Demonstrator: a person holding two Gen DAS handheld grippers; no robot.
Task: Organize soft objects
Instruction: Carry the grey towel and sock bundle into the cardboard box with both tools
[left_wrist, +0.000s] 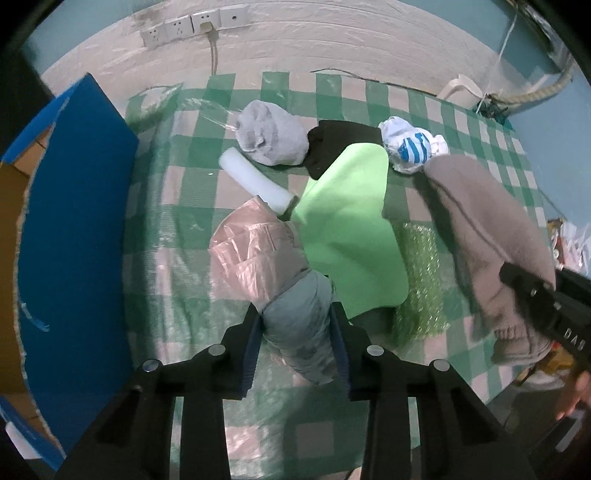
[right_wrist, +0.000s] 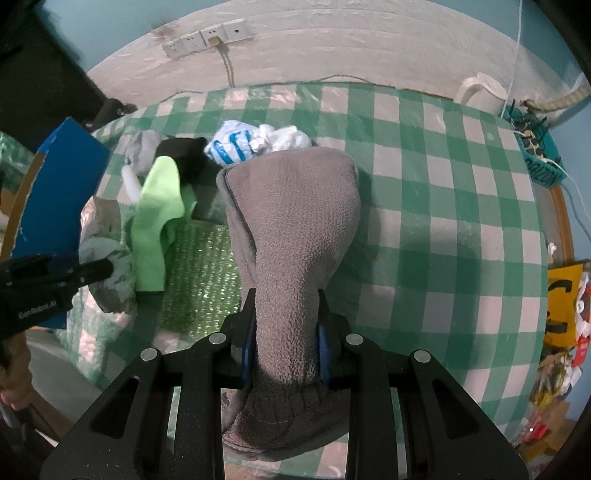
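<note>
your left gripper (left_wrist: 297, 343) is clamped on a crinkled pink plastic bag (left_wrist: 255, 254) at 6 o'clock on the green checked tablecloth (left_wrist: 184, 192). your right gripper (right_wrist: 286, 343) pinches the brown fleece cloth (right_wrist: 295, 229), which trails toward 12 o'clock. the green cloth (left_wrist: 351, 236) lies between them, touching the bag.

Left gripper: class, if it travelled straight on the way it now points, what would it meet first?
The left gripper, shut on the pink plastic bag, points toward the green cloth and white foam roll. The cloth looks likeliest first, though depth is unclear.
</note>
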